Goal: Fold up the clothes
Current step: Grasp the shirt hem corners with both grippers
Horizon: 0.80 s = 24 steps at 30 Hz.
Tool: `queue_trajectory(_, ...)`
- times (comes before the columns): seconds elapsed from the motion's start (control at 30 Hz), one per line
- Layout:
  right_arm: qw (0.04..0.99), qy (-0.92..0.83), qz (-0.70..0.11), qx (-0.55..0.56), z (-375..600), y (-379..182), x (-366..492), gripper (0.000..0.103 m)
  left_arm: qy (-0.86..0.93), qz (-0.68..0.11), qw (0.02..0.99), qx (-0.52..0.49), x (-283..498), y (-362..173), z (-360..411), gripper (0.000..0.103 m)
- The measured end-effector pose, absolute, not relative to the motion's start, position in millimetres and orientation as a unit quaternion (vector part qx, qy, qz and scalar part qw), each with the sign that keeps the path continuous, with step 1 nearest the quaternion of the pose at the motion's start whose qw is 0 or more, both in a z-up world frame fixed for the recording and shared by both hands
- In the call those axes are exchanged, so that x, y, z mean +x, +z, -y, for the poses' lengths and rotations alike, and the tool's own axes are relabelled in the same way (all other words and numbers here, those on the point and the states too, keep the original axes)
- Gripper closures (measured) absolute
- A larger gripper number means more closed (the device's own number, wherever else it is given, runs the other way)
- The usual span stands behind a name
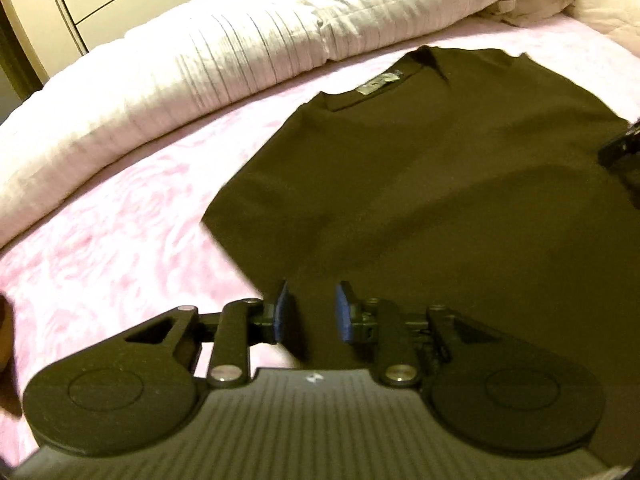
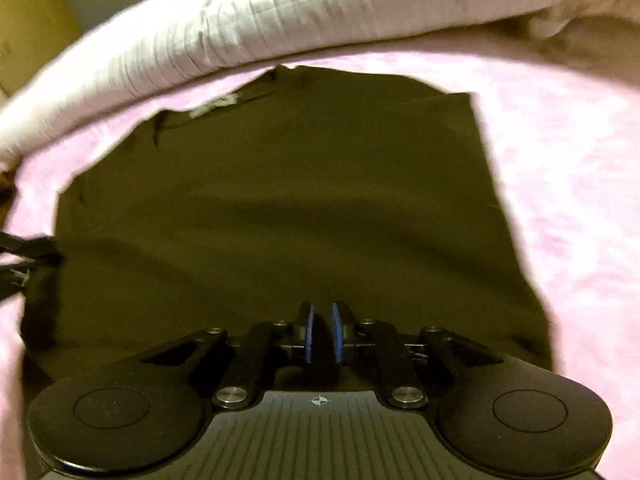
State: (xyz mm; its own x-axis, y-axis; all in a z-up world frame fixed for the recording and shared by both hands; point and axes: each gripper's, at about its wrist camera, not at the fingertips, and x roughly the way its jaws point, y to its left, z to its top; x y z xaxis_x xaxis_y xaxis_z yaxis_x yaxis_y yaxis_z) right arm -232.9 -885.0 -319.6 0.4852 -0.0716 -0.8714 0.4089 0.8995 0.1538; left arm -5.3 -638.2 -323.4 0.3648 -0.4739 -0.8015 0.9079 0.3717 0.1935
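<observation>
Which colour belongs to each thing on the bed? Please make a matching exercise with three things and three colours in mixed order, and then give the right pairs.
Things:
1. T-shirt
2. Bed sheet
3. Rolled duvet

Colours:
A. white
B. dark brown
C. pink

Right pairs: 1-B, 2-C, 3-A. The T-shirt lies flat on the bed sheet, and the rolled duvet lies beyond its collar.
</observation>
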Motion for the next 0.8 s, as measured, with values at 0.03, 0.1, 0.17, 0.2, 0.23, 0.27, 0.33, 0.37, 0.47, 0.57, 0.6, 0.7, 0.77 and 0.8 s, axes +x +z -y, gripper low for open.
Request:
queue_trajectory(0.03, 0.841, -0.147, -0.490, 0.174, 882.6, -316.6, -241.1, 0.084, -0.458, -0.330, 0.755, 0.333, -17.7, -318.0, 624.2, 0.075)
queue_trajectory(0.1, 0.835, -0.157, -0.496, 0.176, 877.9, -310.7, -257.6, 0.076, -0.467, -0.329, 0.745, 0.344, -48.5, -306.2, 593.4, 0.072)
queue_trajectory(0.17, 0.829, -0.151, -0.511, 0.172, 864.9, -305.4, -285.0, 0.067, -0.484, -0.333, 0.729, 0.352, -87.4, -296.2, 563.4, 0.066)
queue_trajectory(0.2, 0.825, -0.146, -0.519, 0.169, 854.5, -302.5, -301.2, 0.066, -0.496, -0.336, 0.717, 0.357, -109.4, -292.6, 549.7, 0.061)
queue_trajectory(0.23, 0.822, -0.144, -0.526, 0.165, 840.9, -298.9, -317.6, 0.065, -0.509, -0.338, 0.704, 0.362, -131.5, -289.0, 536.0, 0.060)
queue_trajectory(0.27, 0.818, -0.142, -0.533, 0.161, 827.3, -295.3, -333.9, 0.064, -0.524, -0.339, 0.690, 0.367, -155.4, -287.0, 522.6, 0.057)
queue_trajectory(0.33, 0.811, -0.137, -0.548, 0.152, 800.1, -288.1, -366.7, 0.063, -0.562, -0.334, 0.654, 0.380, -207.8, -286.2, 497.0, 0.050)
queue_trajectory(0.37, 0.808, -0.136, -0.554, 0.151, 786.6, -285.0, -382.7, 0.062, -0.582, -0.327, 0.636, 0.387, -234.1, -286.4, 483.8, 0.045)
queue_trajectory(0.47, 0.798, -0.149, -0.561, 0.161, 752.5, -279.1, -423.7, 0.061, -0.633, -0.301, 0.580, 0.415, -305.2, -289.2, 452.6, 0.039)
queue_trajectory(0.57, 0.797, -0.160, -0.561, 0.154, 726.5, -275.8, -454.7, 0.060, -0.651, -0.263, 0.547, 0.455, -357.0, -299.1, 434.6, 0.039)
queue_trajectory(0.6, 0.799, -0.158, -0.561, 0.146, 721.0, -276.1, -463.1, 0.059, -0.651, -0.249, 0.540, 0.471, -372.0, -303.9, 430.1, 0.039)
queue_trajectory(0.7, 0.808, -0.139, -0.561, 0.118, 709.7, -284.9, -487.2, 0.058, -0.610, -0.203, 0.538, 0.545, -399.0, -331.3, 428.0, 0.039)
queue_trajectory(0.77, 0.817, -0.116, -0.557, 0.092, 706.7, -293.0, -501.0, 0.058, -0.574, -0.192, 0.554, 0.571, -401.2, -347.0, 431.0, 0.035)
queue_trajectory(0.8, 0.823, -0.102, -0.554, 0.072, 706.3, -296.4, -508.6, 0.058, -0.564, -0.193, 0.564, 0.571, -399.8, -349.7, 433.3, 0.030)
